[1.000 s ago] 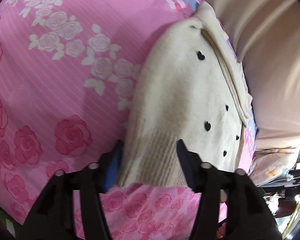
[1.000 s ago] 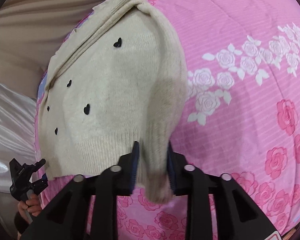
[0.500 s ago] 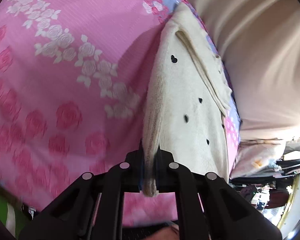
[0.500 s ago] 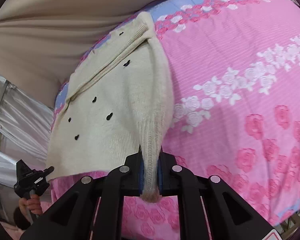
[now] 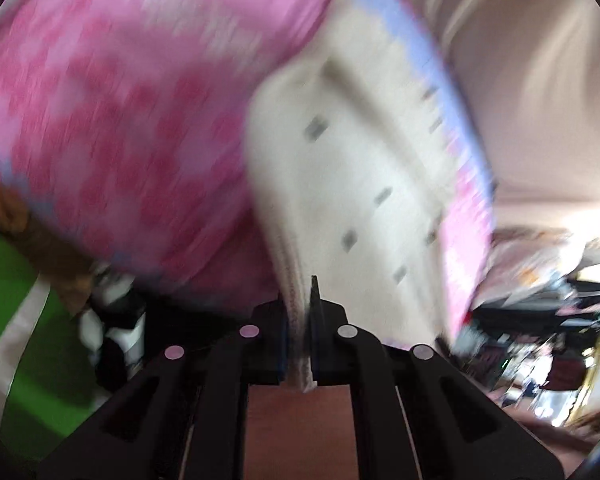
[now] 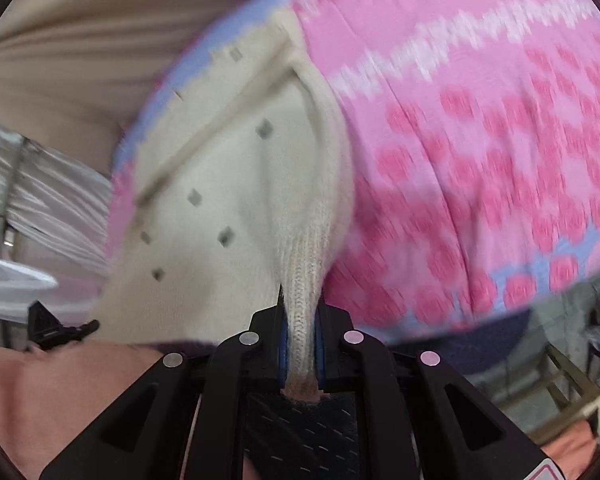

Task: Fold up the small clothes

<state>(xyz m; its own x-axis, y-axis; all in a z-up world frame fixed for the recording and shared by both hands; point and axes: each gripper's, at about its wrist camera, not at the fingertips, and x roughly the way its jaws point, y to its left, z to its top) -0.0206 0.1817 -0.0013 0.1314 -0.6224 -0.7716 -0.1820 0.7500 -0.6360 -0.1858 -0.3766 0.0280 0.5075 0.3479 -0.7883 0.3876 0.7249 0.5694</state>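
slipping is the risk: if either pinch loosens while the knit is pulled, a corner of the cream sweater (image 6: 220,184) could drop onto the pink bedsheet (image 6: 480,140). left gripper (image 5: 300,312) and right gripper (image 6: 300,320) each pinch its near hem; the rest lies farther off on the bed.
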